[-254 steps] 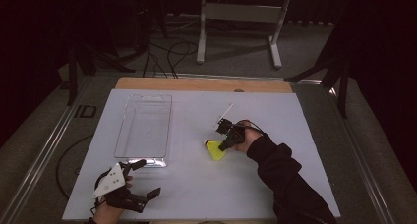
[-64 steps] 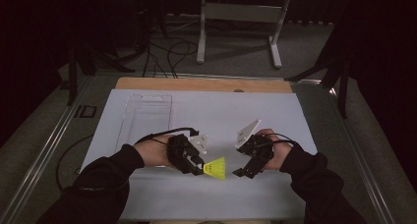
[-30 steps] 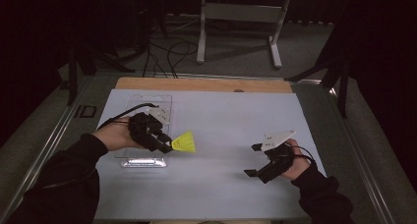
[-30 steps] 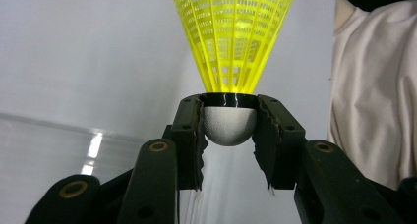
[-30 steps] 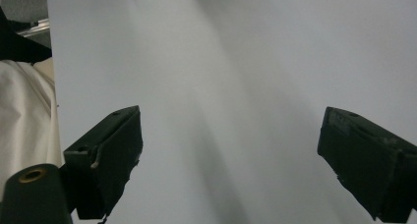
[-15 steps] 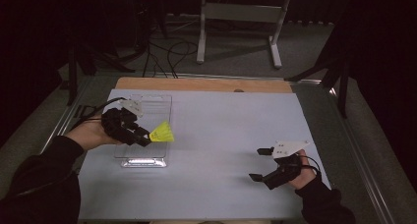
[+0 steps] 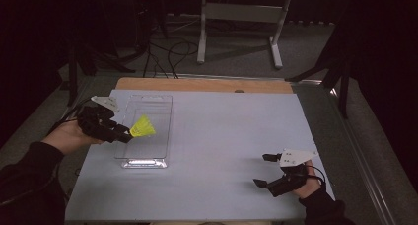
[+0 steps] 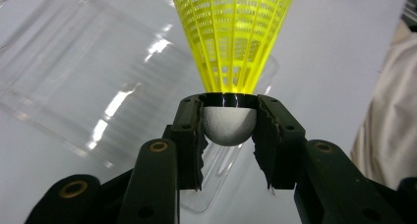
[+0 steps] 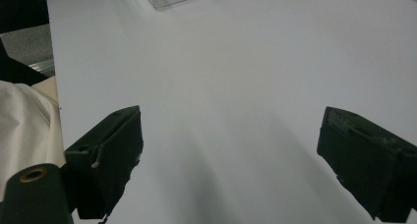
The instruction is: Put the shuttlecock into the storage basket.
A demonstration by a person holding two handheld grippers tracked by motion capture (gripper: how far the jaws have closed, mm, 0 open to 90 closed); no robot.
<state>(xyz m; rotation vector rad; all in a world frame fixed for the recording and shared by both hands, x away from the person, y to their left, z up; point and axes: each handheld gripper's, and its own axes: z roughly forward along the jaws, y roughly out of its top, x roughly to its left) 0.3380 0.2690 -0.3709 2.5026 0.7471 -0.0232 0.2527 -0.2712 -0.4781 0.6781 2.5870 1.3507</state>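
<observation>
Carried from mid-table toward the left edge, the yellow shuttlecock [image 7: 143, 127] now hangs over the clear plastic tray [image 7: 158, 101], its white cork pinched tight in the jaws of the left gripper [image 7: 124, 136]. Near the front right corner, the right gripper [image 7: 262, 170] has withdrawn, its jaws wide apart and empty above the white table [image 7: 231, 131].

A white sheet [image 7: 231, 151] was spread over the counter [image 7: 202, 84], whose wooden far edge was left uncovered. Beyond it, a grey metal stand [image 7: 239, 18] was seen on the carpeted floor [image 7: 162, 62], with dark cables [image 7: 165, 50] trailed across the floor beside it. The surroundings were left in darkness.
</observation>
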